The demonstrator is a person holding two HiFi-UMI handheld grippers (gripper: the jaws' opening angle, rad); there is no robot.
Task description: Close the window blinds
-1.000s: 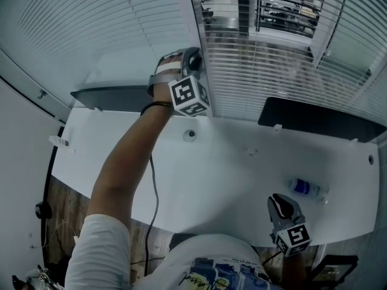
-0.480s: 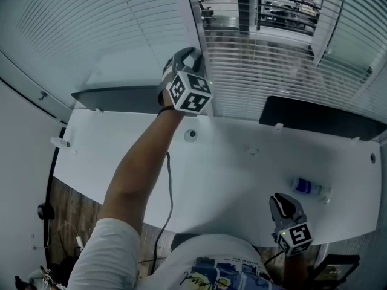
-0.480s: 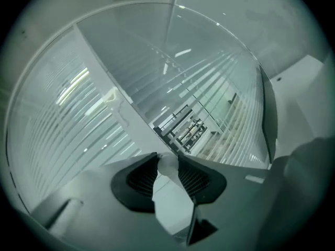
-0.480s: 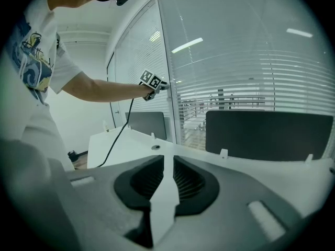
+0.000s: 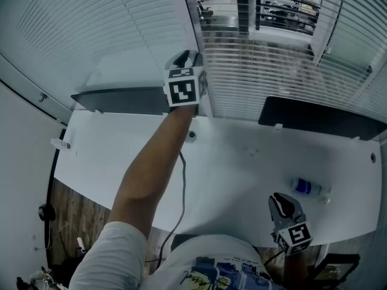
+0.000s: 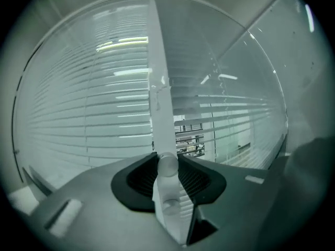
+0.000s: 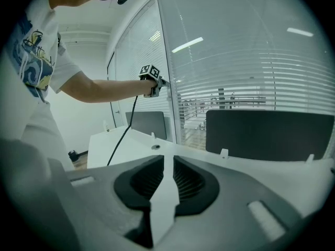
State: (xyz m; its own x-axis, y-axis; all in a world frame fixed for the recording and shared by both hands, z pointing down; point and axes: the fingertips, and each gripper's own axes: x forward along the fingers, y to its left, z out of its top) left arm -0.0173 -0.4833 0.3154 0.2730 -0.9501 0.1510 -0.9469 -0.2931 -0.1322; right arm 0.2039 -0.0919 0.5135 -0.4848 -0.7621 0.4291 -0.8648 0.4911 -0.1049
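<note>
I see a white desk (image 5: 242, 162) across the view, a cable port (image 5: 191, 135) near its back | two dark panels (image 5: 115, 99) (image 5: 320, 118) on its rear edge | window (image 7: 246, 25) behind, pale post (image 5: 191, 29) between panes | white wall (image 5: 18, 180) left | wood floor (image 5: 66, 204) below | strip lights (image 7: 187, 44) mirrored in glass

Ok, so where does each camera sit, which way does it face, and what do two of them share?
Head view: on the person's head, steeply down at desk and blinds; shows left arm, left gripper, right gripper.
Left gripper view: on the left gripper, facing the blinds; jaws grip the clear wand.
Right gripper view: on the right gripper, facing across the desk to the blinds; jaws empty, person's torso at left.
Shared: head and right gripper views both show the left gripper at the blinds.
</note>
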